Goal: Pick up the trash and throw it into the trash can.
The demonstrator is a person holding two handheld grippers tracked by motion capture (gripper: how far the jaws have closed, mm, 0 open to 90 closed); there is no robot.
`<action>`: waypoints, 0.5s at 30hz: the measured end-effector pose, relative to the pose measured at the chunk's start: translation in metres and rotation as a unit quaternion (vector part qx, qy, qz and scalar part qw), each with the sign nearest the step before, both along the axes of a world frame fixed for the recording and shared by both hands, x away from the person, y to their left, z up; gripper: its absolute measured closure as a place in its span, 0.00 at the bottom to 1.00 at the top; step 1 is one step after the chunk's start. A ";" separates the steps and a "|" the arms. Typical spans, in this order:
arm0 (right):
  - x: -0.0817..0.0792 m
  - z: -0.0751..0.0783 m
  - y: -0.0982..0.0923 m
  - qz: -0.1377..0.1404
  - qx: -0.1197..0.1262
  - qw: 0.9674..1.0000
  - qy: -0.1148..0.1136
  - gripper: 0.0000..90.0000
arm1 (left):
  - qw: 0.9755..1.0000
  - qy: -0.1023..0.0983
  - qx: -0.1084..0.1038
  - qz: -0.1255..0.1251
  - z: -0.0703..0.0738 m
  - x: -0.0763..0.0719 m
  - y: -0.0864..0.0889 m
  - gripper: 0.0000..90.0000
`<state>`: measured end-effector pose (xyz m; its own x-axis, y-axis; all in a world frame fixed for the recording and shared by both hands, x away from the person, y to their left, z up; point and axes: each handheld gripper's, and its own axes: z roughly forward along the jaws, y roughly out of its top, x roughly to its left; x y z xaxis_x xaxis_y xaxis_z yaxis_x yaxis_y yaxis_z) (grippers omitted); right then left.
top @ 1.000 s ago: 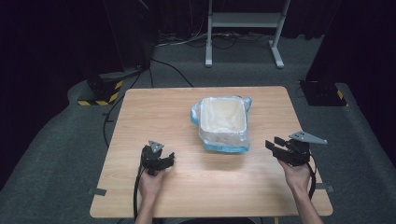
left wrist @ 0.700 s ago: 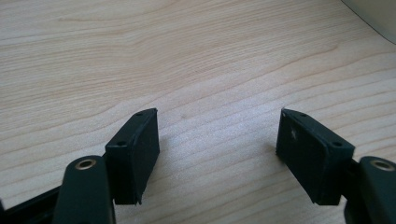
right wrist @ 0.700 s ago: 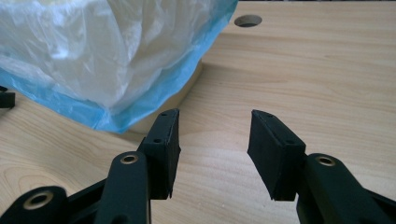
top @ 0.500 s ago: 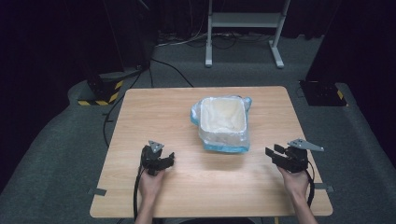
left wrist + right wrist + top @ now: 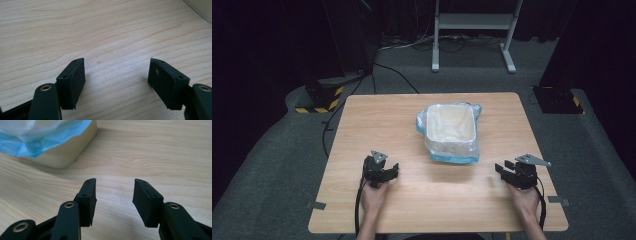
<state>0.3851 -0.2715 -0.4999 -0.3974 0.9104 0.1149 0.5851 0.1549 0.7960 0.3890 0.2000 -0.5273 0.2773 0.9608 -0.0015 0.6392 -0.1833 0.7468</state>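
Two grippers, left (image 5: 388,172) and right (image 5: 507,171), are rested near, fingers parted, nothing held. The bin (image 5: 451,131) is seen mid-desk (image 5: 362,125); its bag (image 5: 45,137), probably loose, could be snagged and pulled off.

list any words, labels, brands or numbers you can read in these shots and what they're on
None: no readable text anywhere.
The cream bin and its blue-edged plastic liner carry no print.
The wooden table is bare wood grain.
The left gripper and right gripper are plain black, unmarked.
The yellow-and-black stripes on the floor base are a hazard pattern, not lettering.
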 end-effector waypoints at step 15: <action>0.009 -0.019 0.004 -0.009 -0.041 0.999 0.015 0.59 | 1.000 0.000 0.000 0.000 0.000 0.000 0.000 0.33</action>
<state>0.3942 -0.2677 -0.5191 -0.3791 0.9240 0.0506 0.6115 0.2091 0.7631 0.3890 0.2000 -0.5273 0.2776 0.9607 -0.0013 0.6392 -0.1837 0.7467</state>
